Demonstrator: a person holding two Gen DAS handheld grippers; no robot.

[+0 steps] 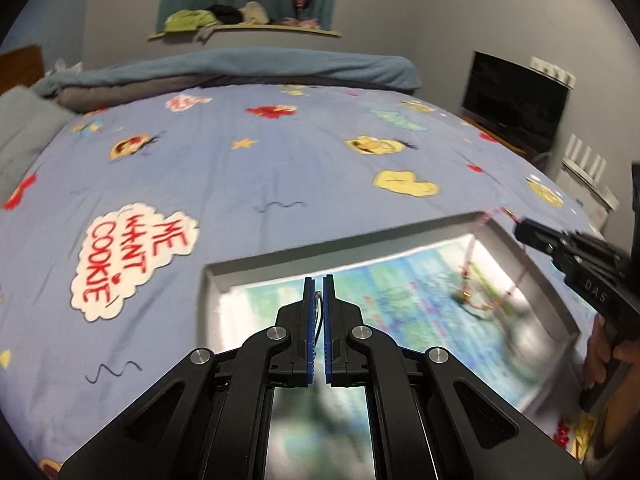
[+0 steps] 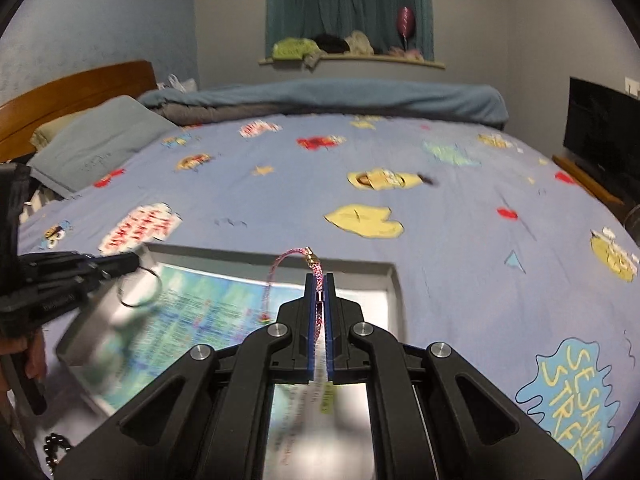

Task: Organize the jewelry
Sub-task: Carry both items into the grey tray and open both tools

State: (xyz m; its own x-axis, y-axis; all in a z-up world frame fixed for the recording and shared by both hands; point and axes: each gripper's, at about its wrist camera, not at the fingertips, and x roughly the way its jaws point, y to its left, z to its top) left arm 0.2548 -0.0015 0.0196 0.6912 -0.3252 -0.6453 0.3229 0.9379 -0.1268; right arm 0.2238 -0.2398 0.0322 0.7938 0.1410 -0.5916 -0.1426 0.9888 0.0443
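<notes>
A shallow metal tray [image 1: 344, 240] with a printed blue-green paper liner lies on the bed; it also shows in the right wrist view [image 2: 394, 280]. My right gripper [image 2: 319, 280] is shut on a pink braided cord bracelet [image 2: 280, 262] with a gold clasp, held above the tray; in the left wrist view the gripper [image 1: 520, 229] is at the right with the bracelet [image 1: 470, 264] hanging into the tray. My left gripper [image 1: 319, 284] is shut on a thin wire ring [image 2: 138, 290], seen dangling over the tray's left side in the right wrist view.
The bed has a blue Sesame Street sheet [image 1: 260, 168], a folded blue blanket [image 1: 240, 68] at the far side and a pillow [image 2: 96, 140] at the left. A dark beaded piece [image 2: 56, 444] lies by the tray's near left corner. A TV [image 1: 516, 96] stands at the right.
</notes>
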